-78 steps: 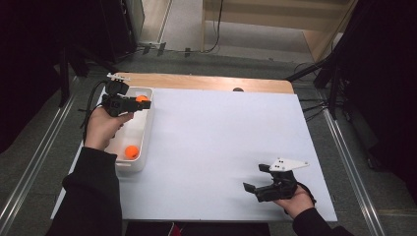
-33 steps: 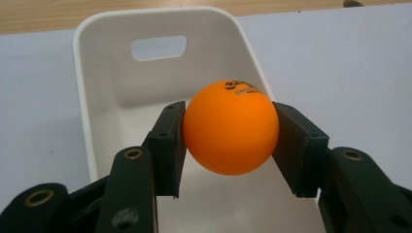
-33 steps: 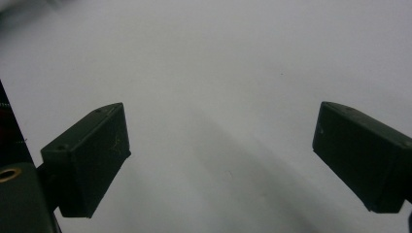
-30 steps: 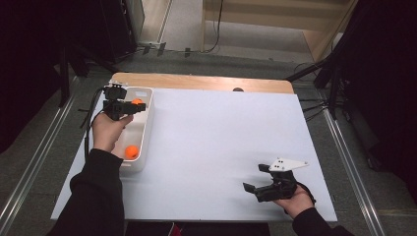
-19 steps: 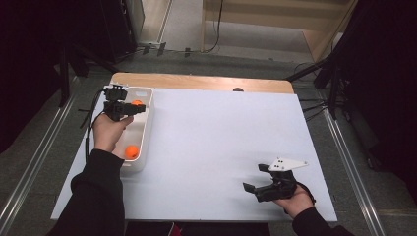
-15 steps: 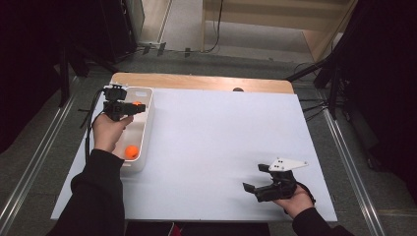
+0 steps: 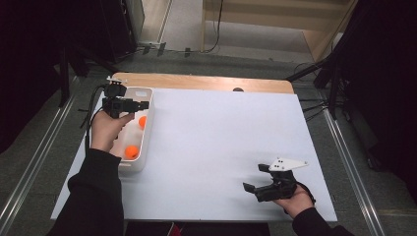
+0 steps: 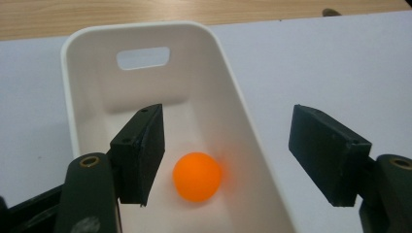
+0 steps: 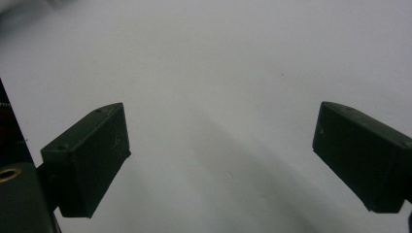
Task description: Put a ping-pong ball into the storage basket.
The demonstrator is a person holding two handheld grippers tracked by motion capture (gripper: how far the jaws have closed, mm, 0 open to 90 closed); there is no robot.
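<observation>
Where the white sheet on the counter (image 7: 221,147) meets its left edge, a white bin (image 7: 142,142) lies lengthwise along that edge, its far end near the bare wooden strip (image 7: 206,82) at the counter's back. The left claw (image 7: 140,104) hovers over the far half of the bin, pointing across it toward the middle of the counter. Its jaws have just been opening, and in the left gripper view they stand spread with 1 orange ball (image 8: 197,176) between them but clear of both pads; the ball sits on the bin floor close to the right-hand wall. From above, this ball (image 7: 142,122) lies at mid-bin by the inner wall, and a 2nd orange ball (image 7: 131,152) rests nearer the bin's near end, well apart from the 1st. One jaw hangs inside the bin, while the other stands out past the wall over the white sheet.

The right claw (image 7: 252,182) sits low near the counter's front right corner, well apart from the bin, its jaws spread wide with bare sheet between them, as the right gripper view also shows. Between the bin's inner wall and the right claw, the sheet lies open from the wooden strip to the front edge, and a small dark spot (image 7: 238,89) marks the strip's middle.
</observation>
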